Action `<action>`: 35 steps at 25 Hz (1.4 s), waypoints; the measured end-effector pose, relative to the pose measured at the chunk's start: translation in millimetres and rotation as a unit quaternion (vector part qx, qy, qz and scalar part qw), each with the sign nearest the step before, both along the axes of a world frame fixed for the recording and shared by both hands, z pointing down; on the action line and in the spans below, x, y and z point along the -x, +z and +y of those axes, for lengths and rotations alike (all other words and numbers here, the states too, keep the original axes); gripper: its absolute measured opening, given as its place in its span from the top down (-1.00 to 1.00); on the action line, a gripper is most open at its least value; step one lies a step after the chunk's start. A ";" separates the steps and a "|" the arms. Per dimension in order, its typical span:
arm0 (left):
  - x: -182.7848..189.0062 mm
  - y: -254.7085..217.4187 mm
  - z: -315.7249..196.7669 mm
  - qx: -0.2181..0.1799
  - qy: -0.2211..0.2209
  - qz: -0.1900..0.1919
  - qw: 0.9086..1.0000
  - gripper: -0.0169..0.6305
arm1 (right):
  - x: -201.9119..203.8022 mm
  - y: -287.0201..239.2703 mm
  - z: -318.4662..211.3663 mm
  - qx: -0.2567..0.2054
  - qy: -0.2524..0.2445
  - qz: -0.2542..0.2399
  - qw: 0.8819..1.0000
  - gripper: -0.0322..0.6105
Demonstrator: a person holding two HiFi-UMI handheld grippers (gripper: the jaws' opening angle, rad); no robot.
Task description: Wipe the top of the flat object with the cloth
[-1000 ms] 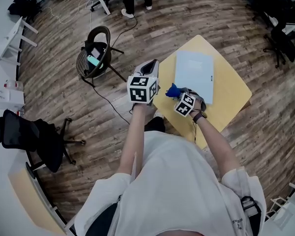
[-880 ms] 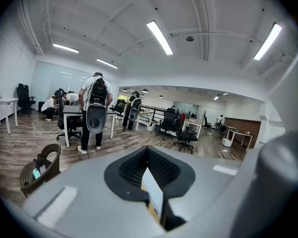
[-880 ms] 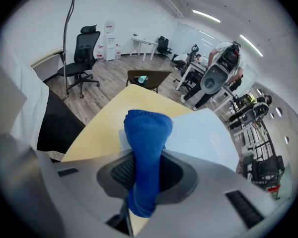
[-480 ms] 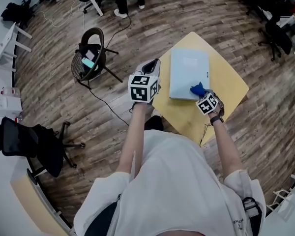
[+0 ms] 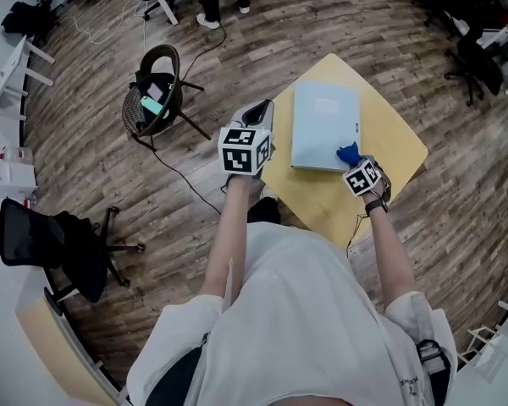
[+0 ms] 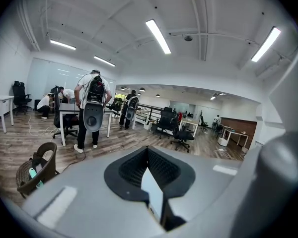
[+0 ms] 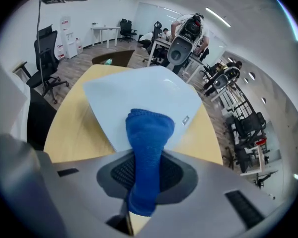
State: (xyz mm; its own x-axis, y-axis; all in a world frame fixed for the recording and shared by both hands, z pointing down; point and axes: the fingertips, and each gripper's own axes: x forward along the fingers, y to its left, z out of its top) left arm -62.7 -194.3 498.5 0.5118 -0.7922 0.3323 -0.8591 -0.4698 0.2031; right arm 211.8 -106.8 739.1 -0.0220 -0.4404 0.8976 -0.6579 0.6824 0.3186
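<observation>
Blue cloth (image 5: 347,153), pinched in the right gripper (image 5: 354,164), sat at the flat object (image 5: 322,121) lower-right corner; left gripper (image 5: 256,112), mid-frame, was closed and empty.

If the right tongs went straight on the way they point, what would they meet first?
Most likely the folder: the right tongs, shut on the cloth, point at its top, so the cloth would touch first. Depth is unclear.
</observation>
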 end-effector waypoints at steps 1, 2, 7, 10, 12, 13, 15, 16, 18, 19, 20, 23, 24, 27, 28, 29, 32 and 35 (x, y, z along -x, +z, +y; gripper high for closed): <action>1.5 -0.7 0.4 0.000 -0.002 0.001 1.000 0.91 | 12.4 -4.6 -1.0 -0.003 -0.013 -0.008 1.000 0.67; 3.0 -1.2 0.7 0.000 -0.004 0.001 1.000 0.91 | 28.4 -9.4 -1.5 -0.006 -0.031 -0.017 0.999 0.67; 12.9 -2.3 1.8 0.000 -0.014 0.000 1.000 0.91 | 138.4 -23.0 10.4 -0.011 -0.177 -0.063 0.982 0.67; 18.7 -2.8 4.5 0.000 -0.021 0.000 1.000 0.91 | 188.5 -19.6 19.3 -0.009 -0.236 -0.073 0.969 0.67; 22.8 -3.5 6.1 -0.001 -0.025 0.000 1.000 0.91 | 207.6 -12.6 22.3 -0.007 -0.258 -0.067 0.964 0.67; 25.1 -3.6 7.2 -0.001 -0.026 0.000 1.000 0.91 | 213.1 -7.7 24.4 -0.003 -0.267 -0.060 0.962 0.67; 29.2 -3.4 10.0 -0.001 -0.030 -0.001 1.000 0.91 | 216.2 2.0 28.9 0.003 -0.280 -0.047 0.959 0.66; 30.2 -3.1 11.4 -0.001 -0.031 0.000 1.000 0.91 | 214.1 4.9 30.2 0.004 -0.280 -0.044 0.959 0.66; 29.9 -2.3 13.3 0.000 -0.031 0.000 1.000 0.91 | 203.8 6.5 30.2 0.002 -0.265 -0.043 0.963 0.66; 29.4 -1.8 13.8 0.000 -0.030 0.000 1.000 0.91 | 196.3 6.6 29.8 0.000 -0.254 -0.042 0.966 0.66; 28.8 -1.3 14.1 0.001 -0.029 0.001 1.000 0.91 | 187.5 6.9 29.8 0.001 -0.242 -0.040 0.969 0.66; 24.1 0.2 16.7 0.003 -0.023 0.004 1.000 0.91 | 152.6 8.5 34.0 0.006 -0.197 -0.034 0.980 0.66; 20.9 0.8 18.2 0.004 -0.020 0.005 1.000 0.91 | 138.5 9.4 35.8 0.007 -0.178 -0.035 0.983 0.66; 7.6 2.7 22.5 0.006 -0.009 0.007 1.000 0.91 | 92.4 12.2 40.3 0.013 -0.098 -0.050 0.994 0.66; 2.8 3.3 24.0 0.007 -0.005 0.008 1.000 0.91 | 76.6 13.0 42.3 0.018 -0.068 -0.057 0.996 0.66; -1.9 4.2 25.9 0.008 -0.001 0.008 1.000 0.91 | 61.3 13.5 45.3 0.022 -0.038 -0.063 0.997 0.66; -14.0 9.0 34.6 0.012 0.010 0.009 1.000 0.91 | 19.6 17.7 53.6 0.020 0.025 -0.065 0.997 0.66; -23.1 12.3 44.4 0.012 0.019 0.008 1.000 0.91 | -6.7 20.3 59.0 0.009 0.062 -0.066 0.996 0.66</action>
State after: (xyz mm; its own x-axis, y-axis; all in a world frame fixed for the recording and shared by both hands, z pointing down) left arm -39.6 -150.0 510.8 0.5474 -0.7639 0.3418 -0.8369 -0.4977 0.2279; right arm 218.5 -47.8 759.3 -0.0859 -0.4310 0.8982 -0.7727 0.5980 0.2131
